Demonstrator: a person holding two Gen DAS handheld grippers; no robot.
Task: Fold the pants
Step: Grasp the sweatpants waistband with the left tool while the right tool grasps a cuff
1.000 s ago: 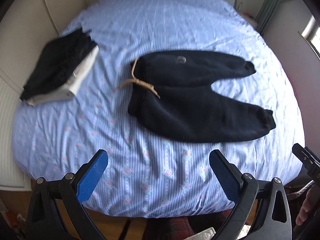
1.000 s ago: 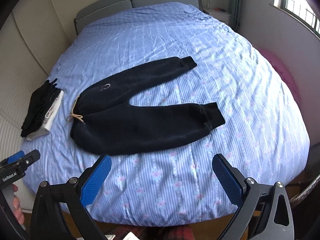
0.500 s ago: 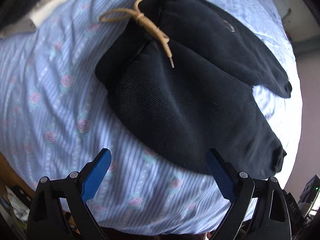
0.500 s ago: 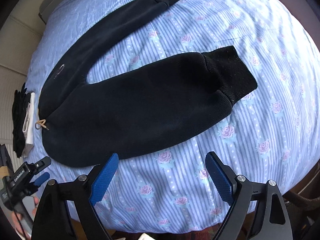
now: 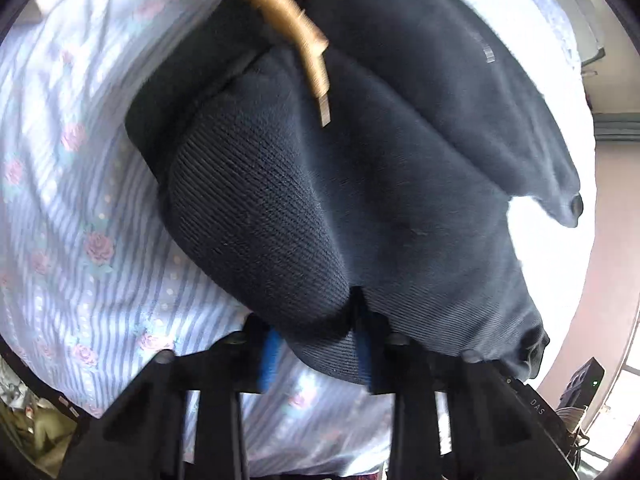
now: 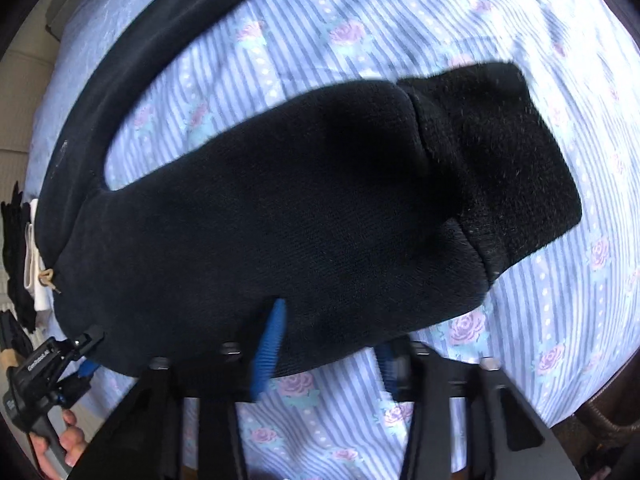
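Note:
Dark navy sweatpants point(image 5: 360, 184) lie spread on the bed, with a tan drawstring point(image 5: 296, 36) at the waistband. My left gripper point(image 5: 316, 354) is closing on the near edge of the pants close to the waist; cloth sits between its blue pads point(image 5: 270, 354). In the right wrist view the near leg point(image 6: 280, 216) and its ribbed cuff point(image 6: 500, 160) fill the frame. My right gripper point(image 6: 328, 350) has narrowed around the leg's near edge, with cloth between its blue pads point(image 6: 270, 344). The left gripper shows in the right wrist view point(image 6: 52, 364).
The bed has a blue striped sheet with roses point(image 6: 500, 20). A stack of folded black and white clothes point(image 6: 24, 256) lies at the bed's far left. The bed's near edge runs just under both grippers. A pink wall point(image 5: 600, 240) is to the right.
Both grippers moved down from above the bed to the pants' near edge. Their jaws went from wide open to nearly shut around the cloth.

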